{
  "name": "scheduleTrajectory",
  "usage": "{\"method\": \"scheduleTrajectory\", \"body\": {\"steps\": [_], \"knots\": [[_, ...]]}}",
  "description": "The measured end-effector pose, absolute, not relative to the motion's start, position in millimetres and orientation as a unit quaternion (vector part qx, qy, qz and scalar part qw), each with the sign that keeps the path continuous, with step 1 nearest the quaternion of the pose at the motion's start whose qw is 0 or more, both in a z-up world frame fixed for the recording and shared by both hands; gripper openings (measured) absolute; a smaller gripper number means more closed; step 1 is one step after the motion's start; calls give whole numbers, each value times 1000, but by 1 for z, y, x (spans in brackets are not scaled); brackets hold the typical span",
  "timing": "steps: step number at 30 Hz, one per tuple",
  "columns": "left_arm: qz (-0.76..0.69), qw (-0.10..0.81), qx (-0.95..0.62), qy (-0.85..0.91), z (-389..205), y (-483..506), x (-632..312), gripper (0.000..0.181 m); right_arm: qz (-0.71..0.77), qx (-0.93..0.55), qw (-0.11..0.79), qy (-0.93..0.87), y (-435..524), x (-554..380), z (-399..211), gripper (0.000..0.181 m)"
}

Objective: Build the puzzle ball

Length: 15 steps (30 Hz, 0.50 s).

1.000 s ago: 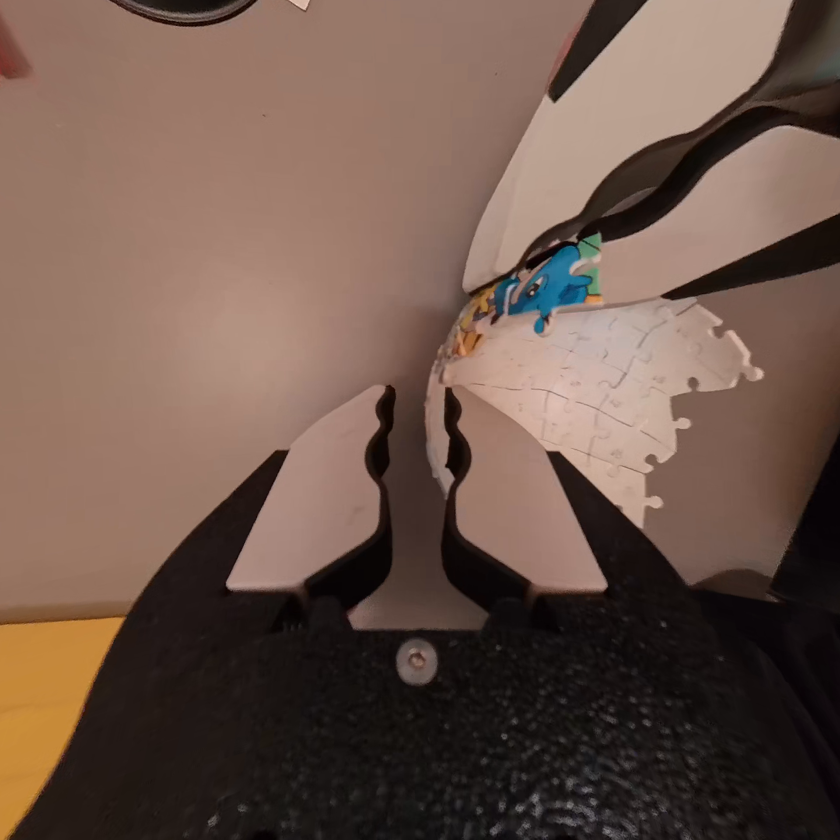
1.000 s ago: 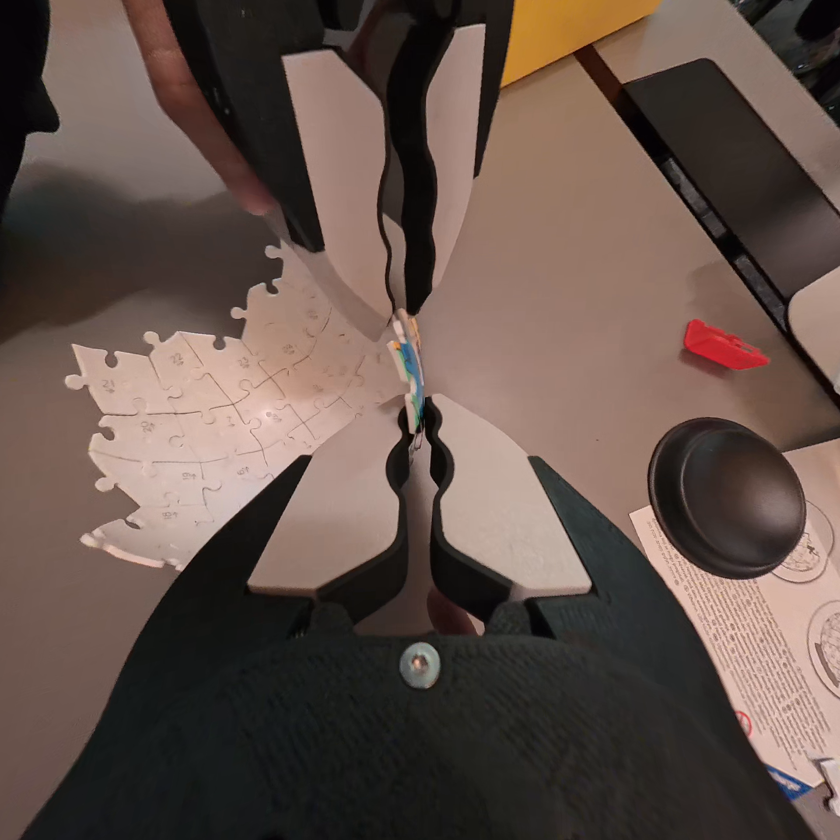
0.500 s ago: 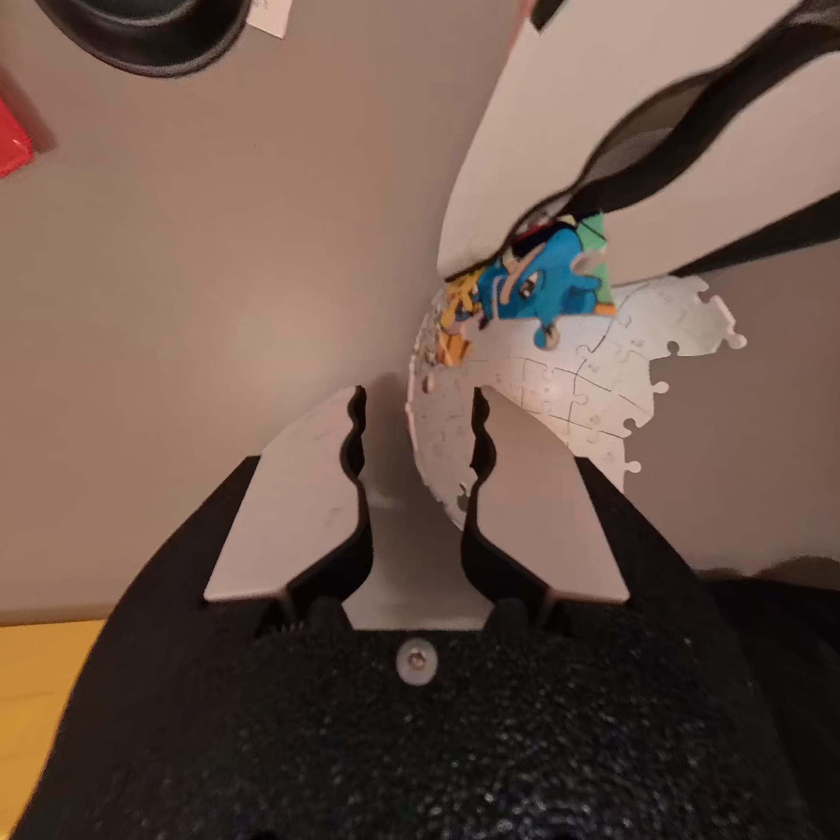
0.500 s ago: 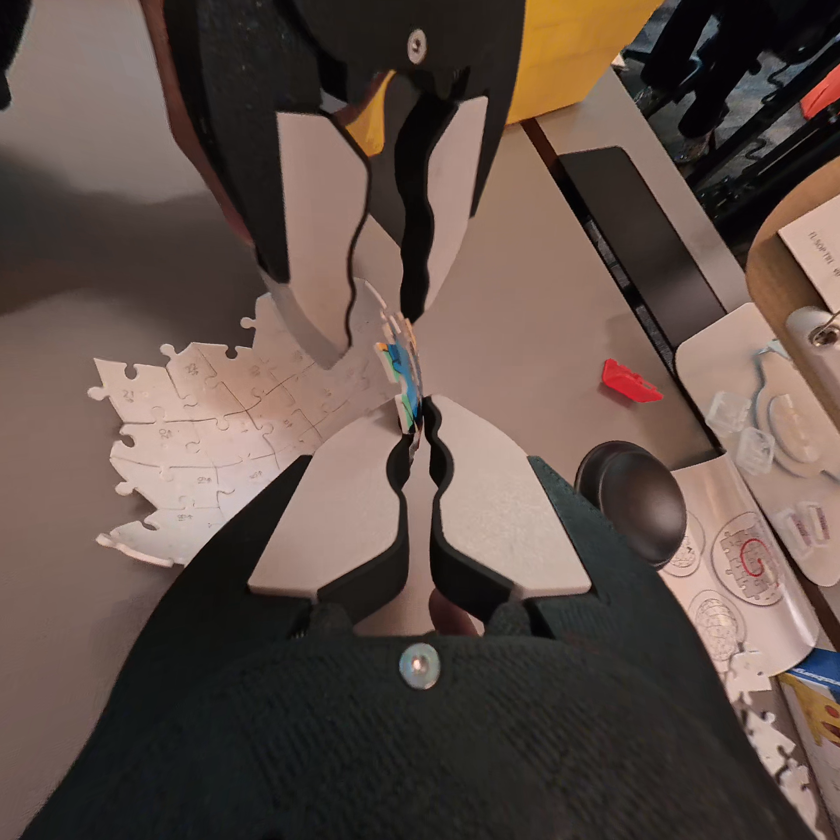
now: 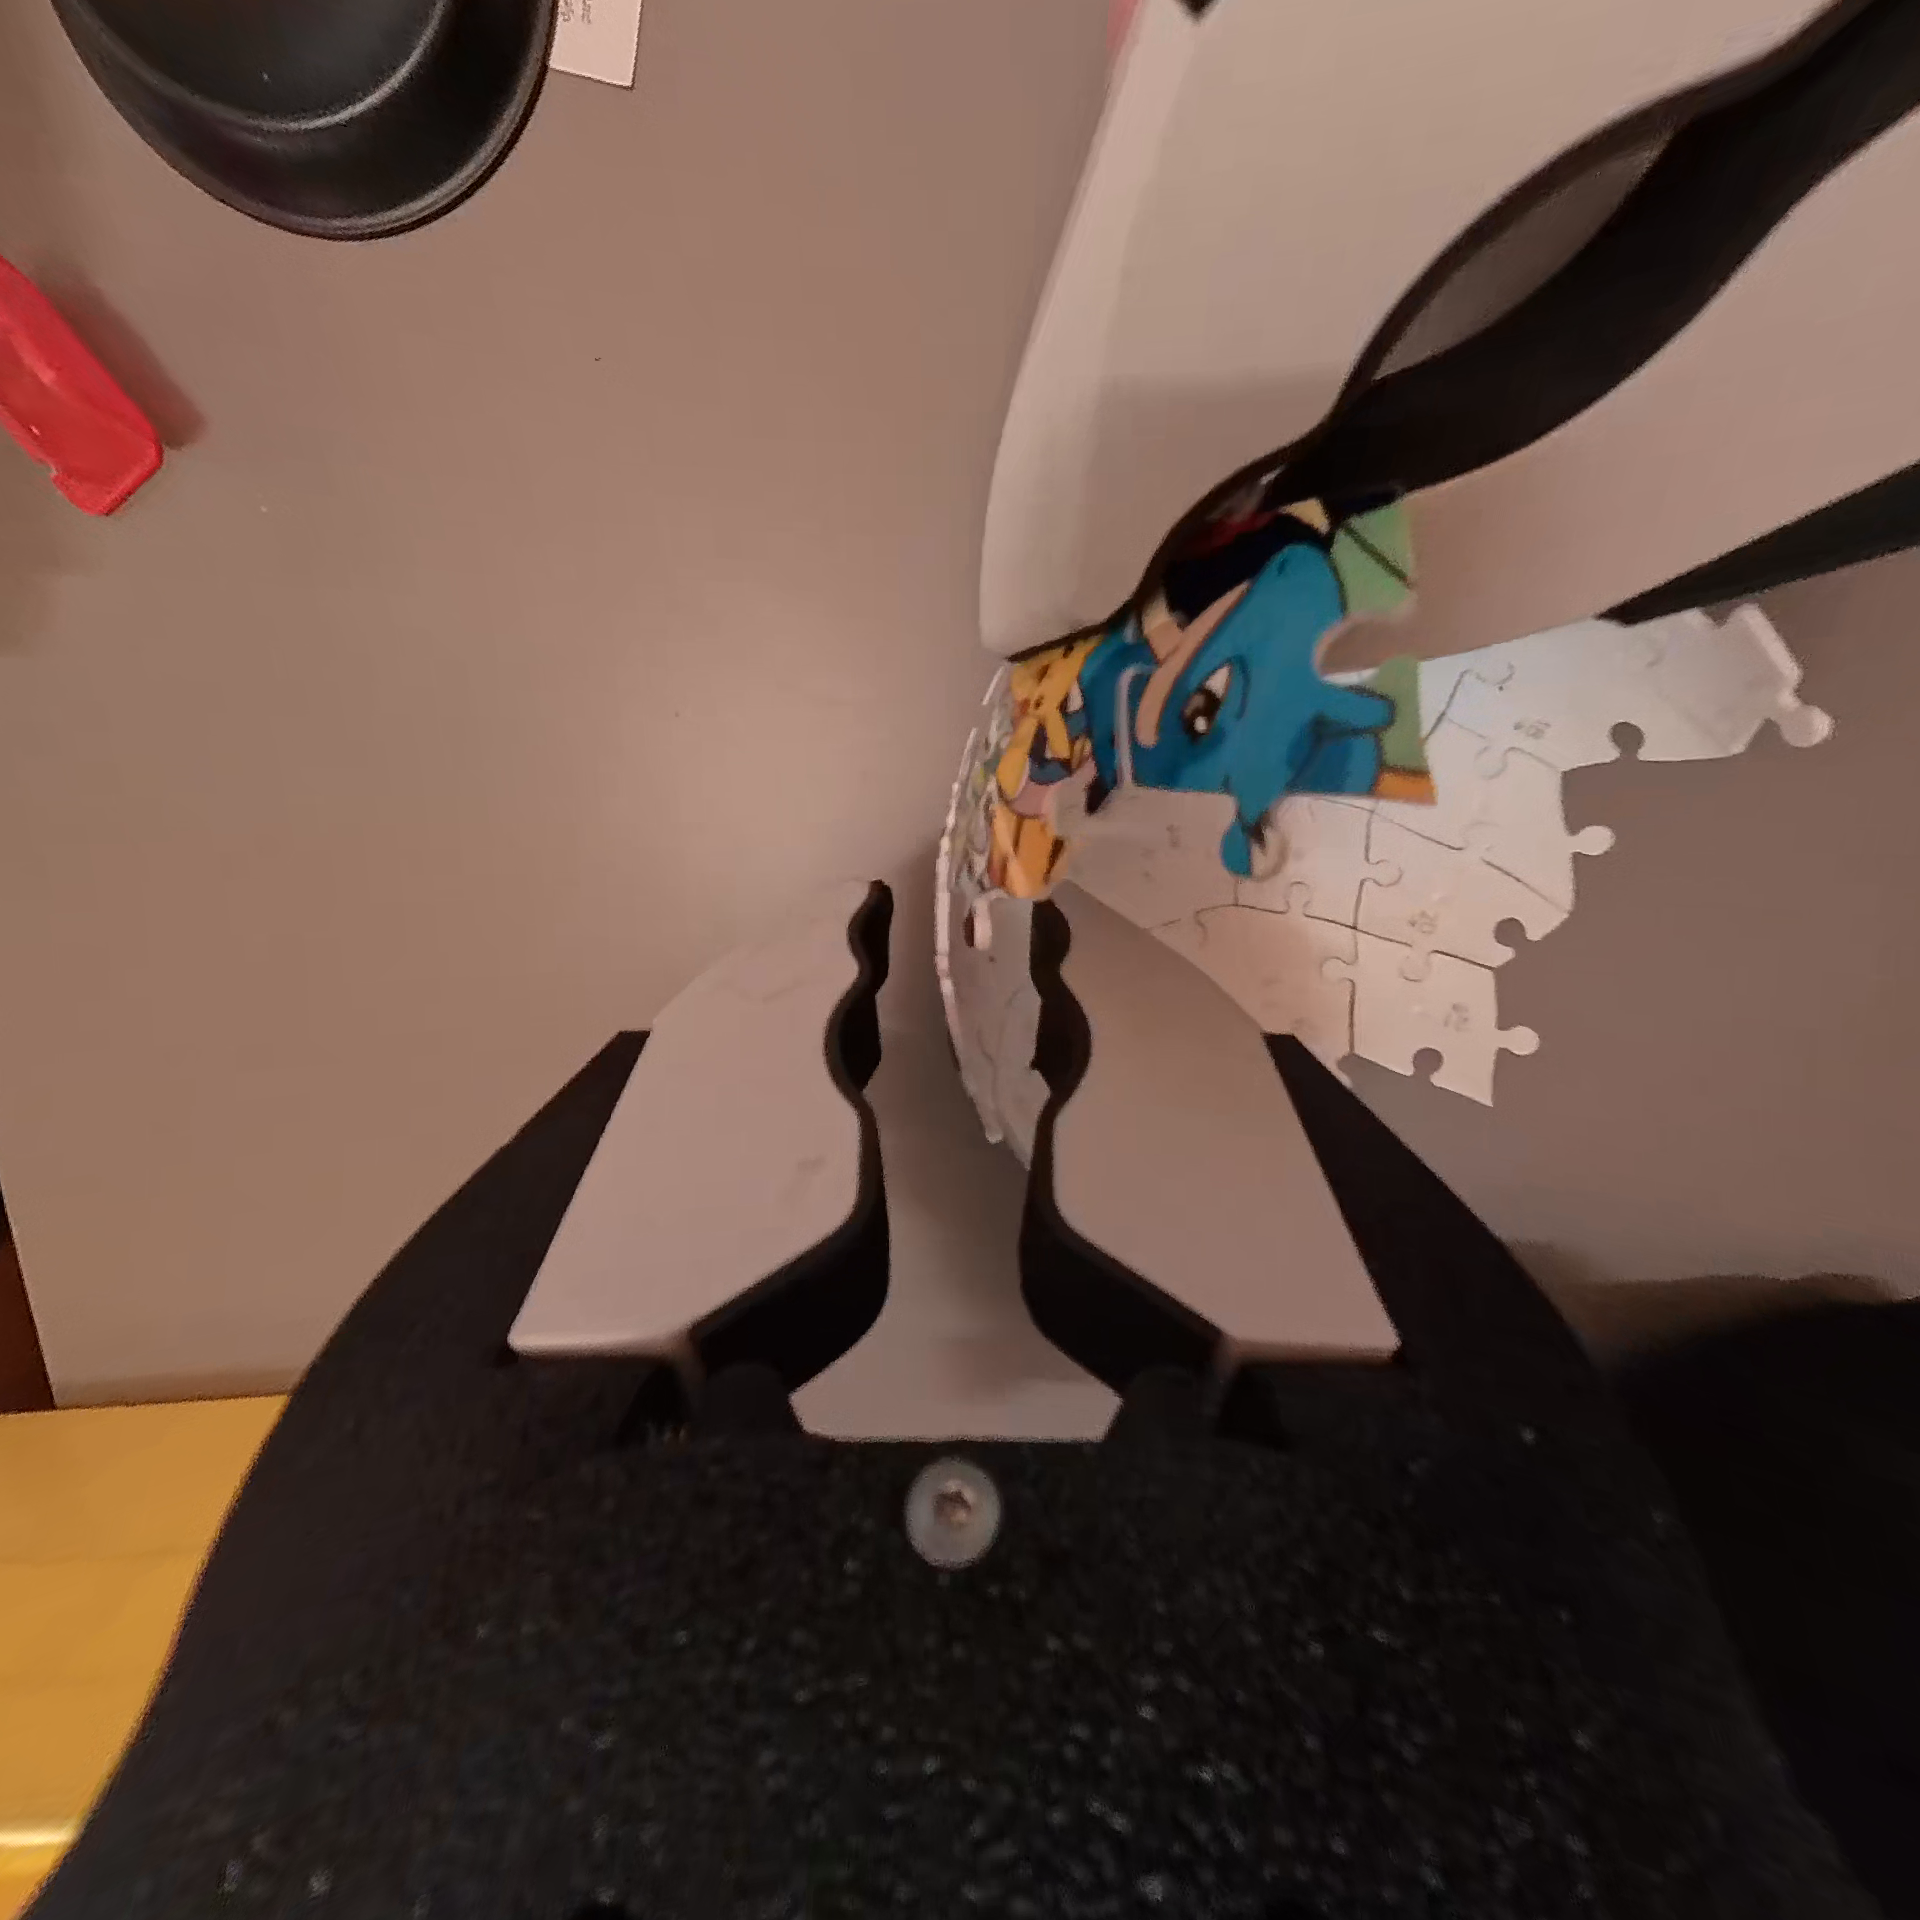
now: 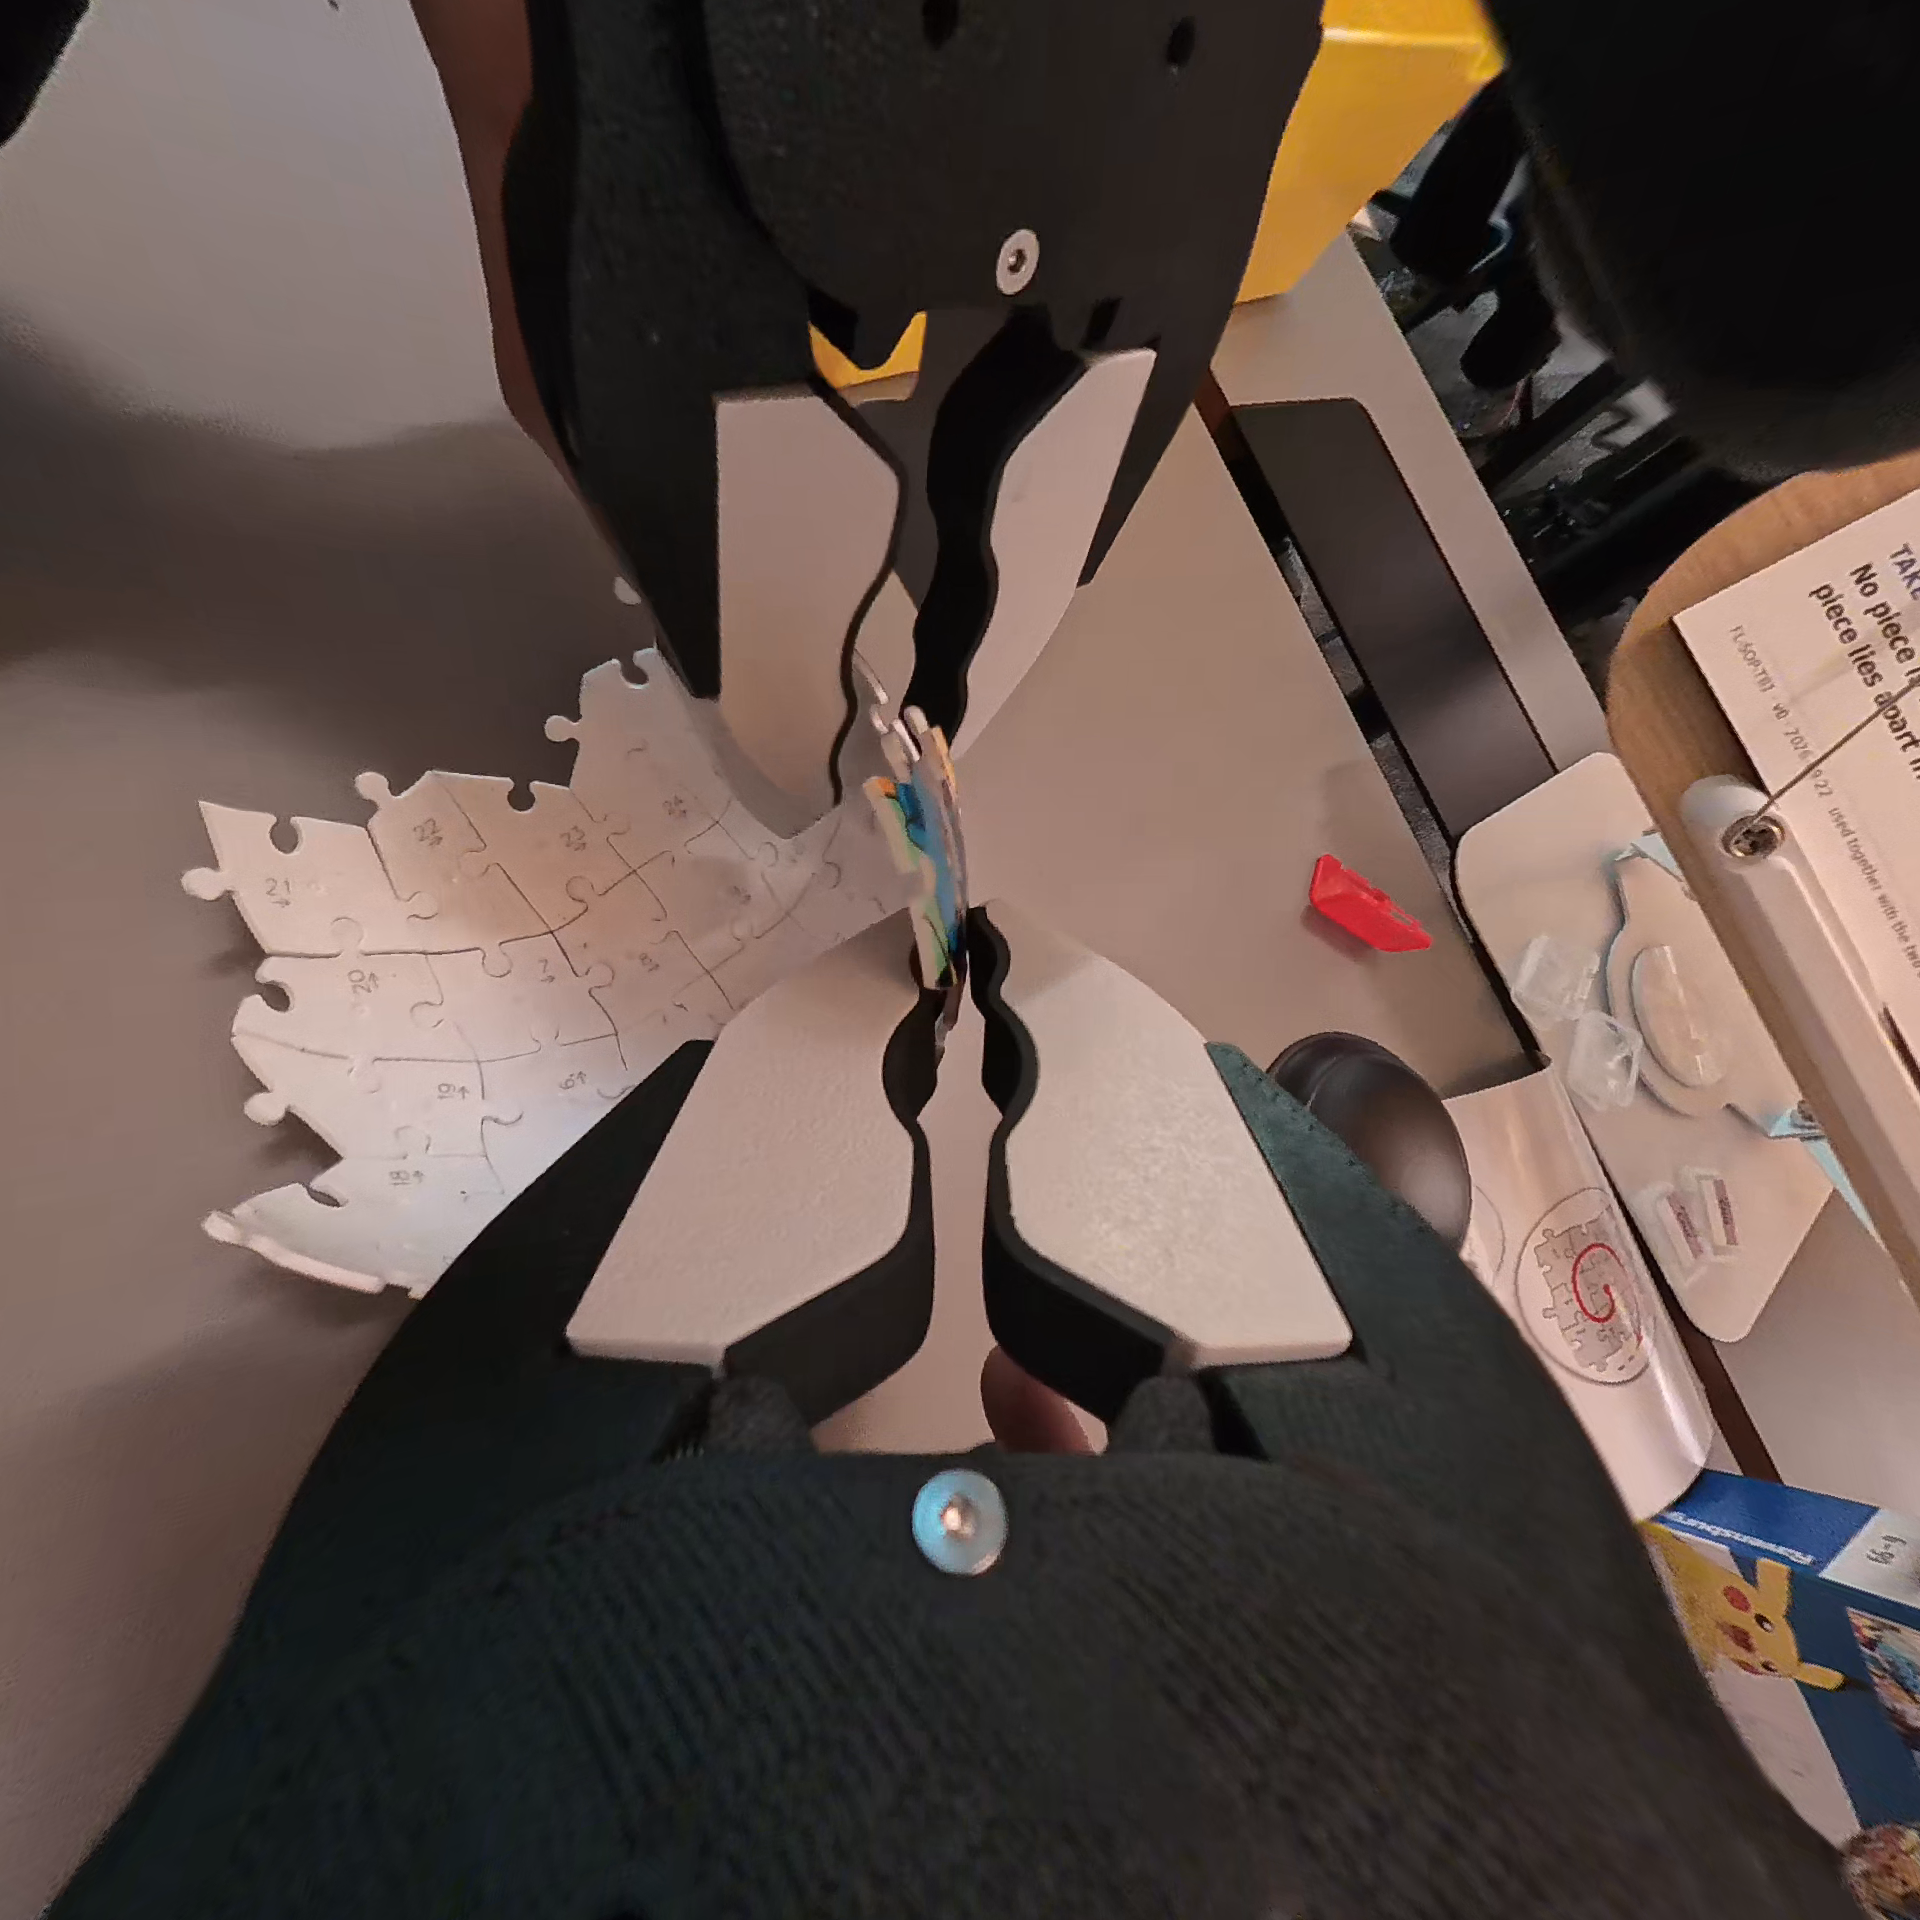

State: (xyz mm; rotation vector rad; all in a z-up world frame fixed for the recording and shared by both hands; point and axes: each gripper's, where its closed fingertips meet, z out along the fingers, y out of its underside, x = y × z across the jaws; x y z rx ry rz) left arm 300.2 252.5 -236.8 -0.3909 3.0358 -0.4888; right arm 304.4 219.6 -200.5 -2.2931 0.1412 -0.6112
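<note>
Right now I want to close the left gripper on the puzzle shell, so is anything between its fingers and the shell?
Nothing visible. The shell has its rim inside the open left gripper, with only table behind. The right gripper pinches the rim farther along, clear of that gap.

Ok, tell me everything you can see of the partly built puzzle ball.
The partly built puzzle ball is a curved shell of interlocked pieces that look like thin plastic, nowhere near a full sphere. Its concave inner face is white with small printed marks; its outer face carries bright blue and yellow cartoon art. The free edge is jagged with tabs and notches. It stands on edge over the grey table. The right gripper is shut on its rim; the left gripper is open around the rim opposite.
</note>
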Motion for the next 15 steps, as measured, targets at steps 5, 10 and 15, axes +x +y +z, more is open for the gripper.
{"method": "scheduleTrajectory", "body": {"steps": [5, 10, 15], "knots": [[-147, 21, -168, 974, -230, 253, 298, 23, -269, -891, 363, 37, 223, 302, -197, 3], [-138, 23, -216, 966, -227, 252, 299, 20, -289, -889, 355, 28, 224, 300, -195, 4], [-135, 24, -220, 966, -228, 251, 299, 12, -289, -888, 355, 34, 224, 302, -196, 4]]}}
